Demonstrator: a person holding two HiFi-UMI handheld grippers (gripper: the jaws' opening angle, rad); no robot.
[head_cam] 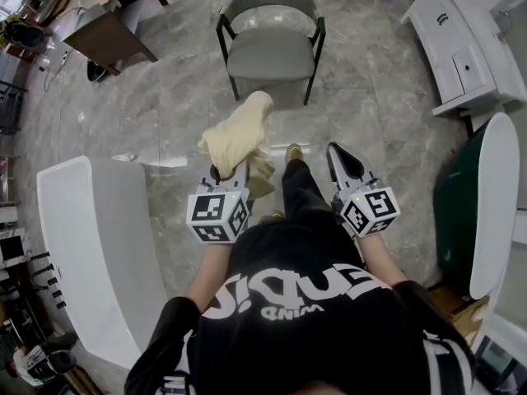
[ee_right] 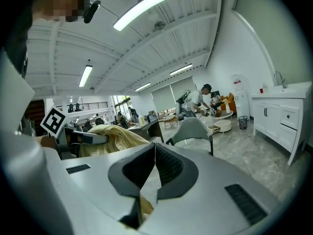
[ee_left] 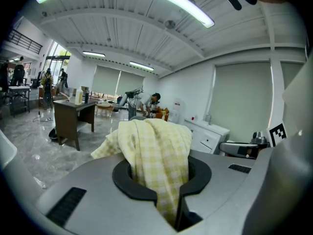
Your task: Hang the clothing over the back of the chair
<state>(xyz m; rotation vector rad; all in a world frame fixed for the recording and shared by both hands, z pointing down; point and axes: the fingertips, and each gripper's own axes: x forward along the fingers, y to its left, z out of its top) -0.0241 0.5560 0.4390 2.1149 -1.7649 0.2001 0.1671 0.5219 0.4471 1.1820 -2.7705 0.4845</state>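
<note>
Ahead of you on the marble floor, the grey chair (head_cam: 272, 44) stands with its seat toward you. Your left gripper (head_cam: 228, 171) is clamped on the yellow checked clothing (head_cam: 239, 130), which bunches up beyond its jaws, apart from the chair. Your right gripper (head_cam: 342, 156) has its jaws pressed together, holding nothing.

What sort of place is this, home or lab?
Likely an open-plan lab or office, not a home: a desk, people working at the far end, long ceiling strip lights.
</note>
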